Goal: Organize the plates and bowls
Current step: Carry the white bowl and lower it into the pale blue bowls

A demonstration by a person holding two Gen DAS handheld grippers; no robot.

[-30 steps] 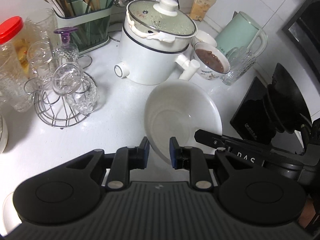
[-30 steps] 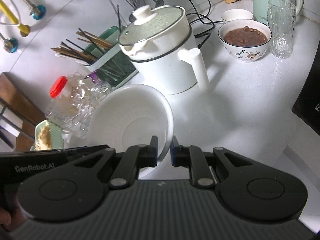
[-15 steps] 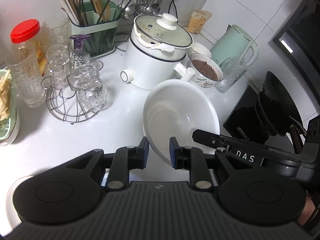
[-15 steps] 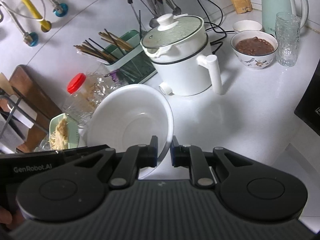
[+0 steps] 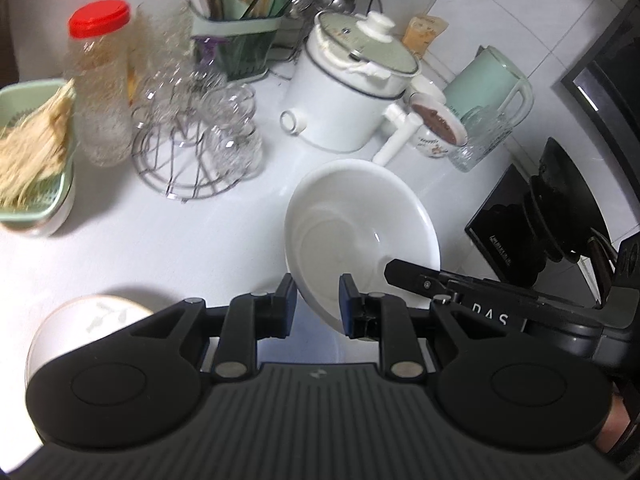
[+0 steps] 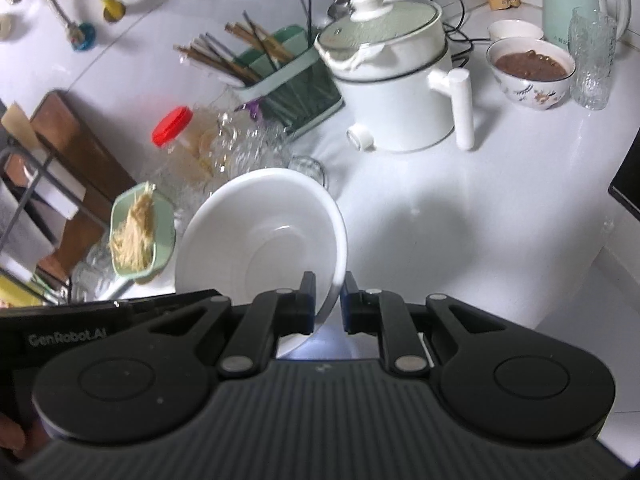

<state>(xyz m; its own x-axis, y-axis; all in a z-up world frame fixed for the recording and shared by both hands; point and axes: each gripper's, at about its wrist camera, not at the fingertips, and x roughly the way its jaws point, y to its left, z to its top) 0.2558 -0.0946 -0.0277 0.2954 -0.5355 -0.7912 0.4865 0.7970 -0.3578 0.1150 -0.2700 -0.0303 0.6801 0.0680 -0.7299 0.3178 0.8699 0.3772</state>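
A large empty white bowl [image 5: 360, 224] hangs above the white counter, carried by both grippers. My left gripper [image 5: 316, 300] is shut on its near left rim. My right gripper [image 6: 327, 302] is shut on the opposite rim of the white bowl [image 6: 260, 236], and its black body shows at the right of the left wrist view. A white plate with a leaf pattern [image 5: 86, 320] lies on the counter at the lower left, partly hidden behind my left gripper. A patterned bowl of brown food [image 6: 530, 72] and a small white bowl [image 6: 514, 31] stand at the far right.
A white lidded electric pot [image 5: 352, 104] stands behind. A wire rack of glasses [image 5: 196, 140], a red-capped jar [image 5: 102, 84], a green basket of noodles [image 5: 32, 152], a chopstick holder [image 6: 276, 76], a mint kettle [image 5: 492, 88], a glass tumbler [image 6: 592, 60], a black box [image 5: 504, 224].
Both grippers have drawn back toward me and to the left with the white bowl. The pot and glasses look farther away, and the noodle basket and leaf-pattern plate have come into view.
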